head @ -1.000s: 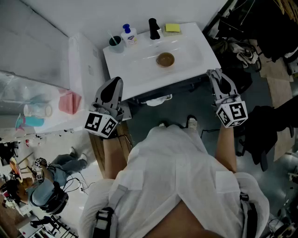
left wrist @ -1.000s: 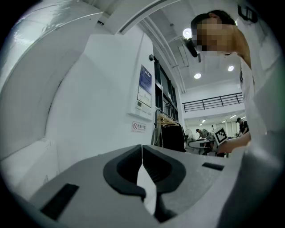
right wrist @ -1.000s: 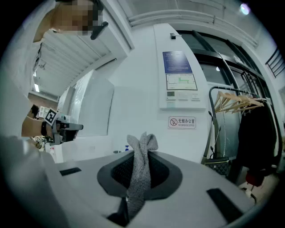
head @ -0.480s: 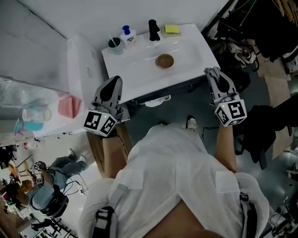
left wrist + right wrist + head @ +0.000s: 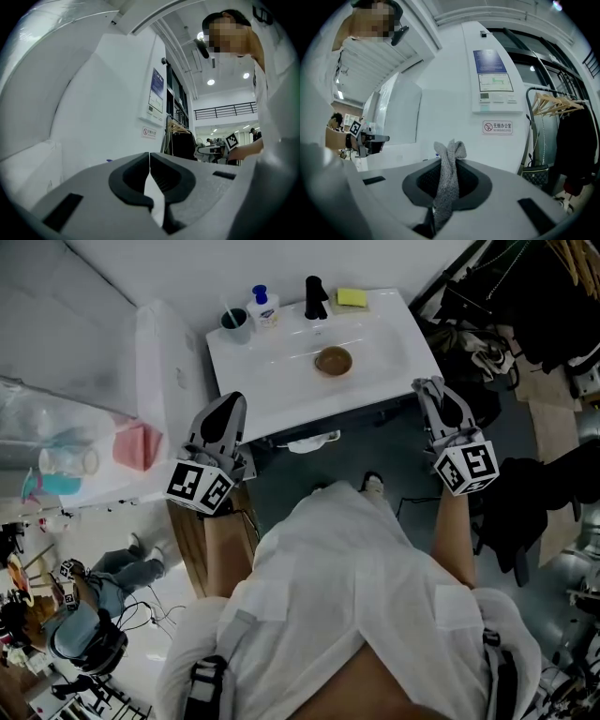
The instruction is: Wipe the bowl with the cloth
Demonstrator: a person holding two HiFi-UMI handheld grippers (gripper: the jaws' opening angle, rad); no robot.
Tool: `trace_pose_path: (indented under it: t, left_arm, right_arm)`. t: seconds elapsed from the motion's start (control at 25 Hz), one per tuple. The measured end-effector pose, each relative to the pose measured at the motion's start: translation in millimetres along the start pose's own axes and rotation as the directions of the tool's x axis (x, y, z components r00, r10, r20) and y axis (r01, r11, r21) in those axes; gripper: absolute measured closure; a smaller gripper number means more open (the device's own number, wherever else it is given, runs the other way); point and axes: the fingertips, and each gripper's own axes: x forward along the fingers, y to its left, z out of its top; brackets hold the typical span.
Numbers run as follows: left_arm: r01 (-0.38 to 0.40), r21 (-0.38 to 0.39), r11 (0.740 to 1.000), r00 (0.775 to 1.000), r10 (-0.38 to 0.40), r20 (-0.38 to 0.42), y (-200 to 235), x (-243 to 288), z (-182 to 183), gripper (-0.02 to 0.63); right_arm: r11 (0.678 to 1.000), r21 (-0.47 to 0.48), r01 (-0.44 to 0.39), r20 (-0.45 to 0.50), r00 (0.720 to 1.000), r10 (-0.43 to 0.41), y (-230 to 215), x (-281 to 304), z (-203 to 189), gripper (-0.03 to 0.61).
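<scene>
A small brown bowl (image 5: 333, 361) sits in the white sink basin (image 5: 281, 381) at the top of the head view. My right gripper (image 5: 428, 386) is held near the sink's front right corner, shut on a grey knitted cloth (image 5: 447, 180) whose end sticks up between the jaws in the right gripper view. My left gripper (image 5: 232, 405) hovers at the sink's front left edge, shut with nothing in it; its jaws meet in the left gripper view (image 5: 150, 176). Both grippers are short of the bowl and point up at the wall.
At the back of the sink stand a dark cup (image 5: 232, 326), a soap bottle (image 5: 263, 308), a black tap (image 5: 314, 298) and a yellow sponge (image 5: 352, 297). A white cabinet with a pink item (image 5: 139, 446) is left. Dark clothes and bags (image 5: 525, 315) crowd the right. Another person (image 5: 84, 629) sits lower left.
Both grippers have stayed almost still before the sink. The view has shifted slightly and my foot below the sink moved a little left.
</scene>
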Motion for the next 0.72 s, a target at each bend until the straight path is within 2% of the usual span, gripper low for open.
trace_pose_path:
  t: [0.36, 0.72]
  left_arm:
    - [0.016, -0.017, 1.0, 0.999, -0.016, -0.045, -2.5, 22.9, -19.3, 0.602]
    - [0.014, -0.015, 1.0, 0.993, -0.015, -0.12, 13.7, 81.9, -37.0, 0.602]
  right_arm:
    - [0.999, 0.026, -0.047, -0.039, 0.998, 0.048, -11.0, 20.4, -14.7, 0.529]
    - [0.992, 0.063, -0.109, -0.043, 0.993, 0.112, -45.2, 87.5, -29.6, 0.529]
